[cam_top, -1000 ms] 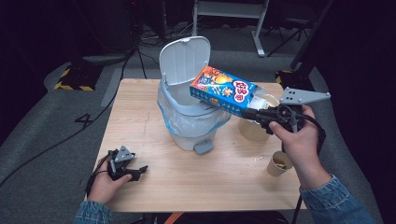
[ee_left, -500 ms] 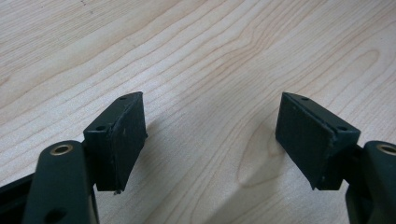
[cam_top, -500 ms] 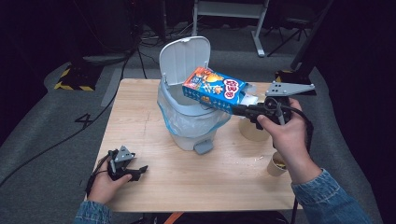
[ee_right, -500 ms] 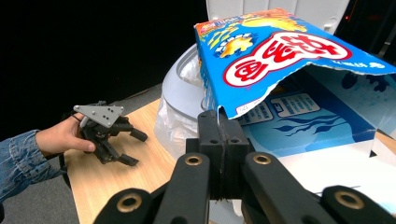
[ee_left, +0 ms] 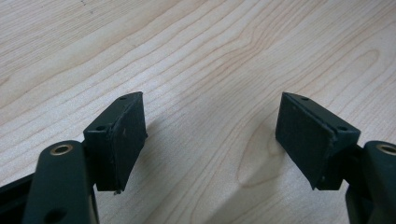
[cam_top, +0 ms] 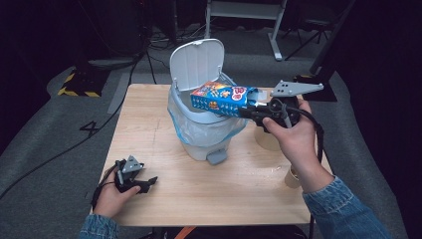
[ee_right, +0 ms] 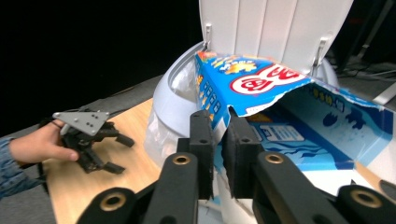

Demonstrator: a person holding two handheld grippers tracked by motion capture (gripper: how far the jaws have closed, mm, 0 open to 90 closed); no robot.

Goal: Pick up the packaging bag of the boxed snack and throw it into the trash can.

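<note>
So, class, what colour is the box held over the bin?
Mainly blue, with white and red print; the box shows best in the right gripper view.

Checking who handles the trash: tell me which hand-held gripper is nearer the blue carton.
Right. The right hand-held gripper has the blue carton's flap between its jaws over the bin; the left hand-held gripper rests far away on the table.

Paper cup (cam_top: 291,177) partly behind right forearm.

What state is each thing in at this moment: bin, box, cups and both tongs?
White plastic pedal bin: lid up, clear liner inside.
Blue printed cardboard box: torn open, tilted over the bin's mouth, its flap between the right tongs.
Right tongs: just been opening, flap between them.
Left tongs: open, over the wooden table.
Two paper cups: upright.
</note>
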